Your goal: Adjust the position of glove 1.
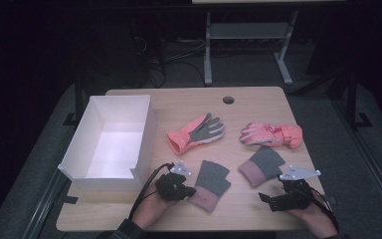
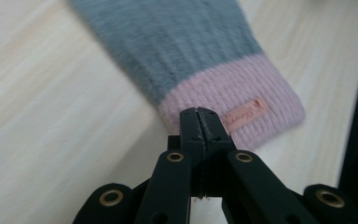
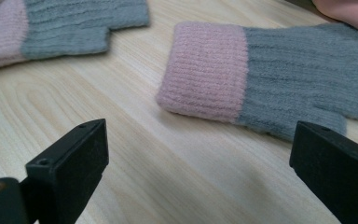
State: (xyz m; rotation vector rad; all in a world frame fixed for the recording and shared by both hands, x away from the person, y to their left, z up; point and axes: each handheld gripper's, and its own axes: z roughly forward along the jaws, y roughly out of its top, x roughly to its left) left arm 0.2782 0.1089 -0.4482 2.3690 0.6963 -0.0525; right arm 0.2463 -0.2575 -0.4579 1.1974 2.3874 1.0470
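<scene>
Low at the near edge of the wooden table, the left gripper lies nearly level, its jaws pressed together on the pink cuff of the left knit glove. That glove lies flat, cuff toward the person, its grey end running away and slightly right. The right gripper rests near the right corner, jaws spread wide and holding nothing, aimed at the cuff of the right knit glove just ahead. Farther back lie an orange glove and a pink ski glove; a white box stands at the left, clear of both grippers.
</scene>
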